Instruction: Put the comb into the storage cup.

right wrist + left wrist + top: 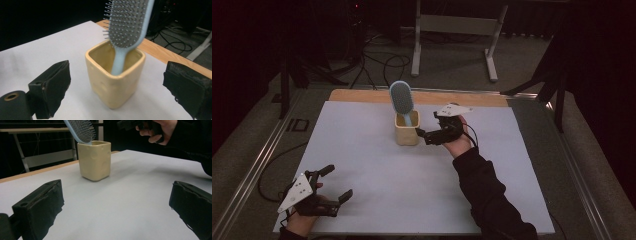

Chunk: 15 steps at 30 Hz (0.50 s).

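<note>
Hairbrush [401, 100] upright in yellow cup [406, 131] at frame center, handle down, bristled head up. Right gripper [421, 133] just beside cup, jaws wide, empty. Left gripper [339, 184] lower left, jaws wide, empty.

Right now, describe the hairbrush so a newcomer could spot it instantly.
Start at the white table top and look toward its far middle, where a squarish cream-yellow cup stands just left of the right gripper. The hairbrush stands in that cup, handle down, head leaning out above the rim. It is the scene's one pale blue thing, with a grey bristle pad.
</note>
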Available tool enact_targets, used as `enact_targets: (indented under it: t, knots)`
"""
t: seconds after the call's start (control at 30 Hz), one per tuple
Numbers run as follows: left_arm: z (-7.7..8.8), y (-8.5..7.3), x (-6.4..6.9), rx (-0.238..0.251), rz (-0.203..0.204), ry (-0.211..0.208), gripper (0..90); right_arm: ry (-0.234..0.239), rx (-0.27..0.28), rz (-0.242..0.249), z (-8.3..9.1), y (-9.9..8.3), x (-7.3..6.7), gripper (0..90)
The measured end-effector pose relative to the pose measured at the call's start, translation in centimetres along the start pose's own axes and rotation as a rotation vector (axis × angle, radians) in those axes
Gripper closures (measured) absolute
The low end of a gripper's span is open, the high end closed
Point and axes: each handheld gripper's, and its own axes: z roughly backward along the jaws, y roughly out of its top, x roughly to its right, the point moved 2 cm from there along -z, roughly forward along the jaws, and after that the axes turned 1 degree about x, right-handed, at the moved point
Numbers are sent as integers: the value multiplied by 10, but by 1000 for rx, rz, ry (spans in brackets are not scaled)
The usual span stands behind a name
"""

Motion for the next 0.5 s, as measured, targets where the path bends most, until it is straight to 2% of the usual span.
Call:
enact_targets:
  t: [0.4, 0.5]
  knots:
    - [0, 0, 0, -1, -2, 4, 0, 0, -11, 26, 28, -21, 2, 75]
    - [0, 0, 0, 0, -2, 4, 0, -4, -14, 17, 36, -29, 3, 75]
